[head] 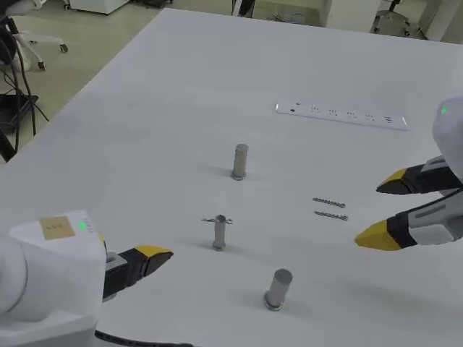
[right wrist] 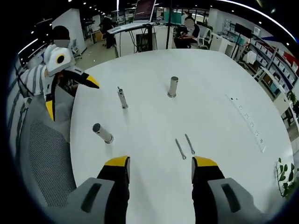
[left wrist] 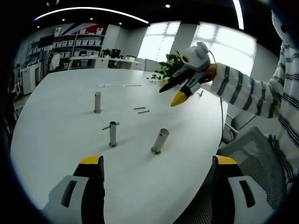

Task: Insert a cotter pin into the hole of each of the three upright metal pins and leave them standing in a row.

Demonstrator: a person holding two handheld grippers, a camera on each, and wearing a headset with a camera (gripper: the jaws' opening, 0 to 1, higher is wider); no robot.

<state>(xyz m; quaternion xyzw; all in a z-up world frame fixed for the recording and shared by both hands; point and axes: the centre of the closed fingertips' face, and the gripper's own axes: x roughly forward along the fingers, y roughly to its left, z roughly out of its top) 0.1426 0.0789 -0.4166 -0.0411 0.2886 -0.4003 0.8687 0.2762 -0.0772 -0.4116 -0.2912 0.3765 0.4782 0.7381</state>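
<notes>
Three metal pins stand on the white table: the far pin [head: 240, 161], the middle pin [head: 219, 233] and the near pin [head: 278, 289]. A cotter pin [head: 217, 220] sits crosswise through the top of the middle pin [left wrist: 112, 134]. Two loose cotter pins [head: 330, 209] lie side by side to the right, just ahead of my right gripper's jaws [right wrist: 184, 146]. My right gripper [head: 372, 213] hovers open and empty beside them. My left gripper [head: 141, 264] is open and empty at the lower left, short of the pins [left wrist: 158, 161].
A white power strip [head: 340, 114] lies on the table beyond the pins. Office chairs and desks stand past the table edge. A person's striped sleeve [left wrist: 247, 91] carries the right gripper [left wrist: 175, 91].
</notes>
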